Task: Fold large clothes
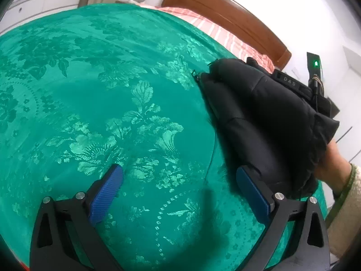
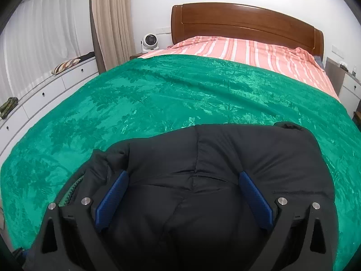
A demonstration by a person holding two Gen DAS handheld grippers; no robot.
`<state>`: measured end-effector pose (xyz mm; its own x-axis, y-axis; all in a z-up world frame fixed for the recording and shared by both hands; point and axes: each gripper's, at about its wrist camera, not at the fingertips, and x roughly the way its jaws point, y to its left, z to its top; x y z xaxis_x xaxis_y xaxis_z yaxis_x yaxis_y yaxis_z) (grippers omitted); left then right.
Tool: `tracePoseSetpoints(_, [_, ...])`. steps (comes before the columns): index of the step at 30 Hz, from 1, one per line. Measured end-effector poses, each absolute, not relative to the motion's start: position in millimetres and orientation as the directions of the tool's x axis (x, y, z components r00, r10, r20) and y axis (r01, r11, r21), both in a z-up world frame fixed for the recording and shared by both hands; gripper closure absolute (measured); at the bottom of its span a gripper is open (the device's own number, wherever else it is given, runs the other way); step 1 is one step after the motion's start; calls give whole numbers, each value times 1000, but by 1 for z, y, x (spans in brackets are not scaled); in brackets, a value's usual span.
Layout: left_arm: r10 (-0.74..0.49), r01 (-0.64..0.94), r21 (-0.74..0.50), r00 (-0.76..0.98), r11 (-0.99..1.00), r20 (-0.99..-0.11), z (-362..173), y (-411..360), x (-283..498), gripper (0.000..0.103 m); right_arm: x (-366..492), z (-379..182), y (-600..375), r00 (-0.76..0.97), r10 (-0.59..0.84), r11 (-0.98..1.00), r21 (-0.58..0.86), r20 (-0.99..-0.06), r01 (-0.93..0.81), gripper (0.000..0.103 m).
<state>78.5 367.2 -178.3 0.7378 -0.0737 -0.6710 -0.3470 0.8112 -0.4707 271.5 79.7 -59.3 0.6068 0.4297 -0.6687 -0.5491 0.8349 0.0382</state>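
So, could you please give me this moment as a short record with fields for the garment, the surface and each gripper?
garment: black padded jacket, bunched into a thick bundle near the bed's right edge
surface: green floral-patterned bedspread over a pink striped sheet
left gripper: open, over bare bedspread, its right finger beside the jacket
right gripper: open, over the jacket, grasping nothing
background: brown wooden headboard, small white fan
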Motion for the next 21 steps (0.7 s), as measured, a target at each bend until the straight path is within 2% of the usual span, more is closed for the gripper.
tracePoseSetpoints(5, [-63, -344, -446, 730, 826, -680, -179, 365, 82, 2, 274, -72, 88, 626, 422, 832, 6, -656, -555, 4])
tracePoseSetpoints(11, [-54, -348, -441, 733, 827, -679, -180, 364, 83, 2, 275, -68, 88, 593, 422, 825, 20, -686, -564, 4])
tracePoseSetpoints(15, [-61, -349, -461, 741, 816, -669, -180, 365, 80, 2, 265, -34, 73, 533, 467, 785, 53, -705, -617, 5])
tracePoseSetpoints(18, [-69, -348, -476, 746, 808, -663, -180, 368, 78, 2, 241, -1, 42, 555, 512, 774, 72, -656, -629, 5])
tracePoseSetpoints(21, [-75, -346, -485, 749, 803, -659, -180, 369, 77, 2, 198, 6, 23, 572, 500, 733, -33, -650, -679, 5])
